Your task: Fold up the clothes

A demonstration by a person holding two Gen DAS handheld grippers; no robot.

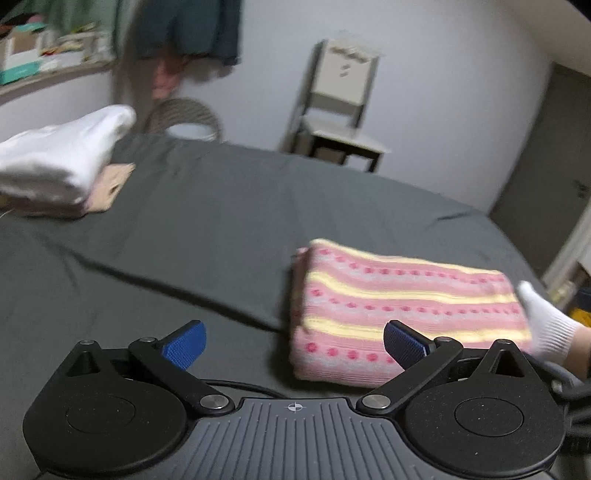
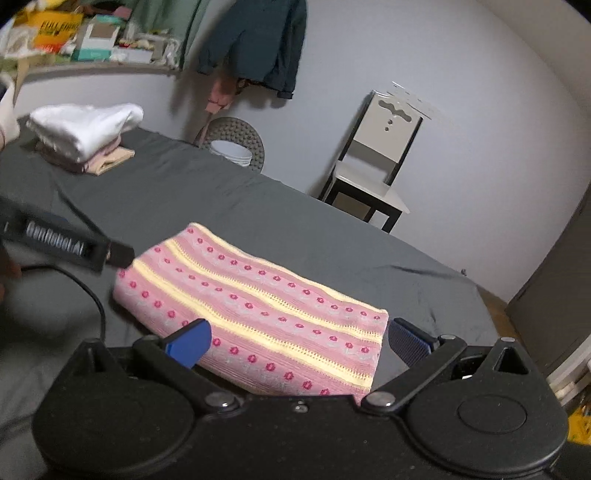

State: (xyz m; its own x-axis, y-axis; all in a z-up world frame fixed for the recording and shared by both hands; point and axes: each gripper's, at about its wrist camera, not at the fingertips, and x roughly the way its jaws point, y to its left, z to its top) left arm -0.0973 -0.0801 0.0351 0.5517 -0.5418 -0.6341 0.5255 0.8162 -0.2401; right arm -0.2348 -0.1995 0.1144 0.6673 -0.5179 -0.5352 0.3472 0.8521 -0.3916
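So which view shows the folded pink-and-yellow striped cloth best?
The right wrist view: the folded pink-and-yellow striped cloth lies sharp and nearly whole. In the left wrist view it is blurred, its right end behind a white-gloved hand.

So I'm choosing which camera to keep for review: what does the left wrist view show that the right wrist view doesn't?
Only the left wrist view shows a white-gloved hand at the right end of the folded pink cloth. Only the right wrist view shows the left gripper's body and cable from the side near the cloth's left end, stacked plates behind the bed, and a yellow bag on the shelf. Both show the cloth, the white stack, the grey sheet, the chair, and open blue fingers.
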